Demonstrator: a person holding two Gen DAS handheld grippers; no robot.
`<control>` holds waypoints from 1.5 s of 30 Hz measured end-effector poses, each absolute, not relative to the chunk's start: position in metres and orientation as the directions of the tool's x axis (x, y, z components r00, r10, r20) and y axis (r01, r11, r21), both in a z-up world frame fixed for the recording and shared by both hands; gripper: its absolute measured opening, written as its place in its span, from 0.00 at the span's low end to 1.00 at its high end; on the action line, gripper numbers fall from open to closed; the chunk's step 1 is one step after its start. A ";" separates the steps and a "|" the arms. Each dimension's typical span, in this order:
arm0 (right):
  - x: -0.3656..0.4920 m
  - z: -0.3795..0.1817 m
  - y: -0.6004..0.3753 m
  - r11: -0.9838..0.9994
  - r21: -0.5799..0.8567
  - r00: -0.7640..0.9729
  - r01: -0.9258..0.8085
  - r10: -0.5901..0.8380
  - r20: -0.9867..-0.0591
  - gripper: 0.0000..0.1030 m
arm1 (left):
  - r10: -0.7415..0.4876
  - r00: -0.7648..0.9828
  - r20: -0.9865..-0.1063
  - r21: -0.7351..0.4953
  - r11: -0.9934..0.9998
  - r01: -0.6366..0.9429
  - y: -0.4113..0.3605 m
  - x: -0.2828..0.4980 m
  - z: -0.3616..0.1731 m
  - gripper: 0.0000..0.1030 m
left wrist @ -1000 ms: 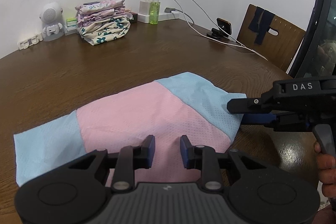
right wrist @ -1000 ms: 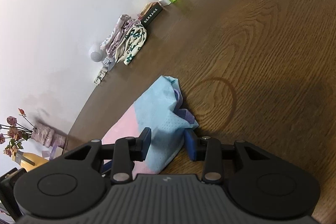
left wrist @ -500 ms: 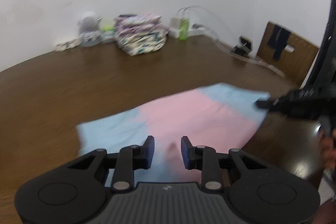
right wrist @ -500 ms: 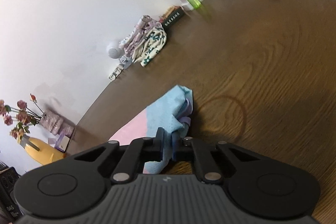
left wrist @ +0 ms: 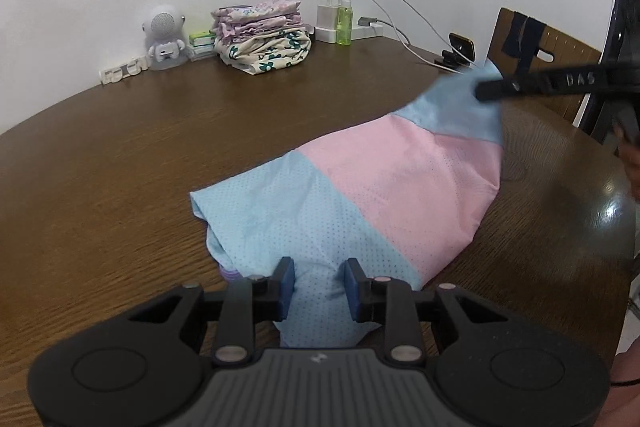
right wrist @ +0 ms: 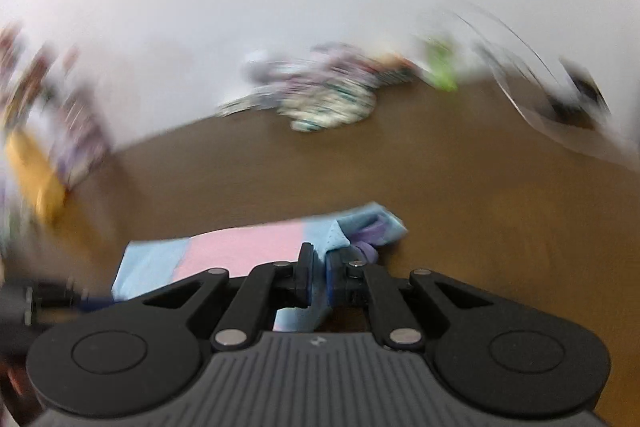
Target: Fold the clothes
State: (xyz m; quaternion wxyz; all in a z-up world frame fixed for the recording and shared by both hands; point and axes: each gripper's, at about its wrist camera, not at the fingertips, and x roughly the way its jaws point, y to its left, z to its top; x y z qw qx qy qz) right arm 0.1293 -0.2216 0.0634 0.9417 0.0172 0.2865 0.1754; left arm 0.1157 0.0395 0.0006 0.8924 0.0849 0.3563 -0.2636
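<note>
Both tongs are over a brown wooden table (left wrist: 120,155), where a pink and light blue cloth (left wrist: 384,183) lies. On the left gripper (left wrist: 319,283) the two blue-padded fingers (left wrist: 285,281) stand apart, released, with the near blue end of the cloth between them; the pads do not press on it. The right gripper (right wrist: 318,279) is clenched on the other blue end: in its own view the fingers are almost together and a fold of the fabric is squeezed between them, with a bit of purple material showing just beside the grip. In the left view this gripper (left wrist: 486,91) comes in from the right side as a black bar with the letters DAS, and the far corner of the cloth is raised off the table at its tip, while the pink middle part slopes down to the wood. The right view is strongly blurred, so small things behind are hard to read there. At the far edge of the table, by the white wall, stands a pile of folded flowered clothes (left wrist: 264,35), well apart from the cloth. Beside it are a small white robot figure (left wrist: 163,37), a green bottle (left wrist: 344,23) and white cables (left wrist: 400,15). A wooden chair back (left wrist: 548,67) is behind the right gripper.
</note>
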 end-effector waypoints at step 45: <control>0.108 0.060 -0.138 0.667 0.011 0.494 -0.745 0.563 -0.663 0.38 | -0.466 0.647 -0.604 -0.140 0.861 0.489 0.083 0.091 0.024 0.31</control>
